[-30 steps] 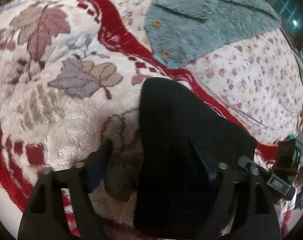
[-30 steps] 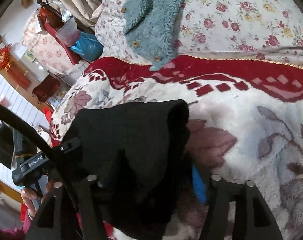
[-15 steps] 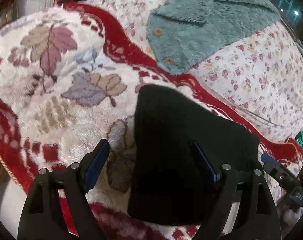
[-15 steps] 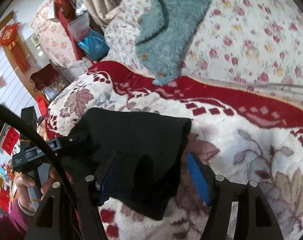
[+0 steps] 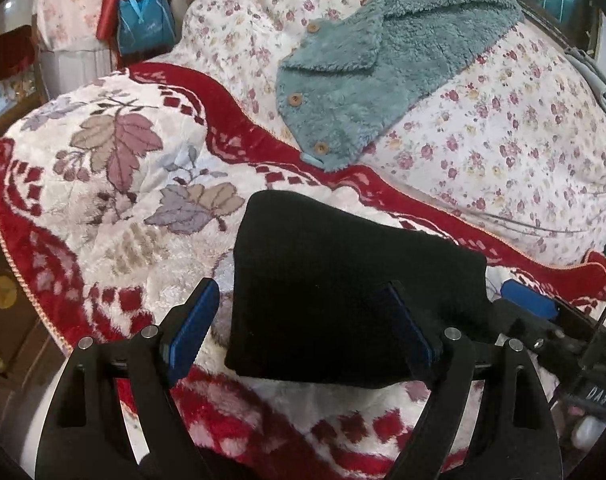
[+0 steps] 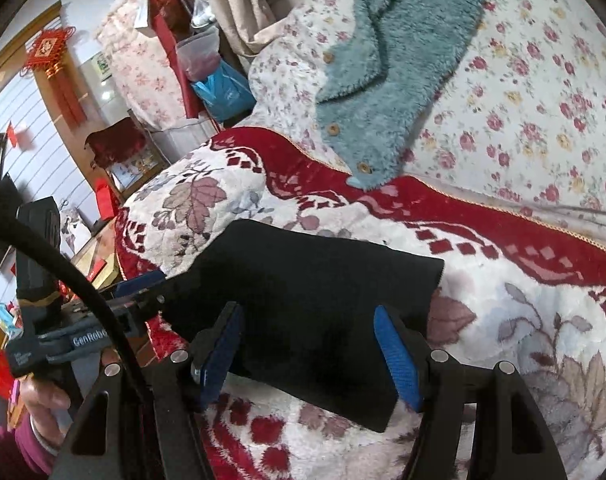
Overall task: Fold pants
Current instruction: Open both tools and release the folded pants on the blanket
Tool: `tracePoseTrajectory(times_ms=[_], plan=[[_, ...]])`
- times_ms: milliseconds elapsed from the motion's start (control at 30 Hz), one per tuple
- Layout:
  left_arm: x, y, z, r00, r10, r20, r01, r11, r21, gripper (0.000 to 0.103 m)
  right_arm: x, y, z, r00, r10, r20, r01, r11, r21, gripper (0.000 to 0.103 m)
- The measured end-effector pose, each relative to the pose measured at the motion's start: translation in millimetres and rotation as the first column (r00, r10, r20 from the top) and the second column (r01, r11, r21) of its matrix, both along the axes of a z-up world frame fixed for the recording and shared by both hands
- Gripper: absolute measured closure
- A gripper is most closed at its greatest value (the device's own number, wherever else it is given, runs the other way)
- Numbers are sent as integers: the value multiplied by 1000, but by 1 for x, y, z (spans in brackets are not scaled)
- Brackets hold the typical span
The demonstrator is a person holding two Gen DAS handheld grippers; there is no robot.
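Left tongs and right tongs, both spread wide and gripping nothing, frame the near edge of the black pants, apparently released so the bundle can settle. These lie folded into 1 compact rectangle on the leaf-patterned blanket covering the bed. Farther off, a teal fleece garment rests on the floral quilt. At far left, a blue bag, contents unseen.

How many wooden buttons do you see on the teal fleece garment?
3, in a row along the front edge of the teal fleece garment: top button, middle button, bottom button. More may be hidden in folds.
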State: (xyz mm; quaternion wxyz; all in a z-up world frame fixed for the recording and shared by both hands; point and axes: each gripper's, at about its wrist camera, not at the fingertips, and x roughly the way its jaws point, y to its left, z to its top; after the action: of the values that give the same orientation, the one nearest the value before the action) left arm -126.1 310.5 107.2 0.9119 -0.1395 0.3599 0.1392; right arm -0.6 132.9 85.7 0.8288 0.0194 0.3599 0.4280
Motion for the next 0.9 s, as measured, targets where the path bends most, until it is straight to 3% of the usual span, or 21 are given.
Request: tracePoseTrajectory(times_ms=[300,900], plan=[[-8,-23,6,1000,-4,2,4,995,101,19,-8,3,4,999,-8,32,9,1000,-22,37],[-12,-28,7,1000,1,2,-1,995,98,19,-7,3,-4,1000,-23,-4,22,999,-37,37]])
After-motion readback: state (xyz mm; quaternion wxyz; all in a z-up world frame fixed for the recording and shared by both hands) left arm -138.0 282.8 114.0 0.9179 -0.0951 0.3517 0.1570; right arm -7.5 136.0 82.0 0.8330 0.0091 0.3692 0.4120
